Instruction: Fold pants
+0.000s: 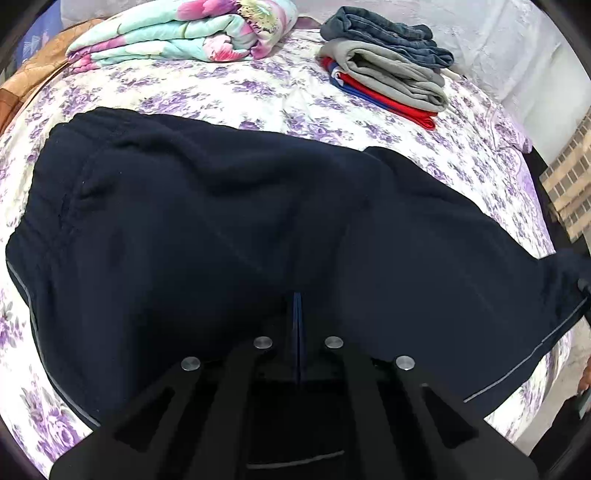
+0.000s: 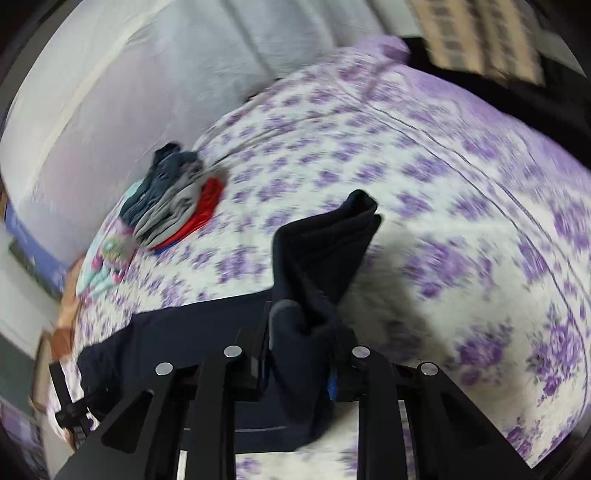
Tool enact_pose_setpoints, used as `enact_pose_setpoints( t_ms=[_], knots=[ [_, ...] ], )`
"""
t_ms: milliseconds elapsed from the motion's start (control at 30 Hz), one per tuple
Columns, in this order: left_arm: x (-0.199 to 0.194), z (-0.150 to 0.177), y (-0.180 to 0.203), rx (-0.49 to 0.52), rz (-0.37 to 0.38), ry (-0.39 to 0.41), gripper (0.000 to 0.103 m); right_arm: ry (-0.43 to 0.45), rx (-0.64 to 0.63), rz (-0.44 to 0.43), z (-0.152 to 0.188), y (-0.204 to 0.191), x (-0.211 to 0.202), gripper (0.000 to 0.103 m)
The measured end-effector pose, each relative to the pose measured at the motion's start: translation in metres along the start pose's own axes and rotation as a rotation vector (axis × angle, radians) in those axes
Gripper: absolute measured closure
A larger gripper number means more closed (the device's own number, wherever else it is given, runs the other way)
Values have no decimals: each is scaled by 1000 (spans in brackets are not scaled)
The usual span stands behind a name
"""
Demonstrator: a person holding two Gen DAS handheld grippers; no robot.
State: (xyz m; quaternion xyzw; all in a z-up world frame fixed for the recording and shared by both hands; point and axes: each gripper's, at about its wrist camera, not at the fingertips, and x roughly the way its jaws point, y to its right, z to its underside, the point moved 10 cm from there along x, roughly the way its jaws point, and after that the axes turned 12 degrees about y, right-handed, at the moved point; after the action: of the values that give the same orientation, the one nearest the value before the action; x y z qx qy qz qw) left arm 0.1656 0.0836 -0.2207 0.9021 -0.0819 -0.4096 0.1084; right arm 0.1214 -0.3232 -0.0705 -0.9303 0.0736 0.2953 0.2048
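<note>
The left gripper (image 1: 297,306), its jaws closed with nothing visibly between them, hung over the dark pants (image 1: 207,221) spread ahead of them on the bed (image 1: 258,92). The right gripper (image 2: 306,332) pinched bunched leg cloth. By my judgement, folding had barely begun.

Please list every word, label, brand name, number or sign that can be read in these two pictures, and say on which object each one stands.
None can be read.
Navy pants: plain fabric with a thin grey stripe, no label or print in view.
Folded clothes pile: no writing visible.
Floral bedsheet and folded floral blanket: flower patterns only.
The right wrist view is motion-blurred; no text can be made out there.
</note>
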Motion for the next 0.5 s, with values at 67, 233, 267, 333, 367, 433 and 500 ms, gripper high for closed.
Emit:
enact_pose_setpoints(
  t_ms=[67, 233, 267, 333, 367, 433, 500],
  knots=[
    [1, 0, -2, -11, 36, -2, 102, -6, -36, -15, -1, -26, 4, 82],
    [3, -2, -4, -38, 105, -2, 102, -26, -124, -71, 7, -92, 12, 83],
    [3, -3, -4, -34, 108, 0, 102, -31, -152, -88, 11, -108, 14, 83],
    [3, -3, -3, -23, 115, 7, 102, -52, -224, -127, 26, -145, 19, 83],
    [3, -3, -2, -19, 119, 11, 102, -67, -255, -145, 34, -161, 22, 83],
    [3, -3, -2, -21, 130, 13, 102, -119, -330, -184, 63, -195, 33, 83],
    [3, -3, -2, -29, 144, 11, 102, -178, -401, -204, 97, -217, 45, 83]
  ],
)
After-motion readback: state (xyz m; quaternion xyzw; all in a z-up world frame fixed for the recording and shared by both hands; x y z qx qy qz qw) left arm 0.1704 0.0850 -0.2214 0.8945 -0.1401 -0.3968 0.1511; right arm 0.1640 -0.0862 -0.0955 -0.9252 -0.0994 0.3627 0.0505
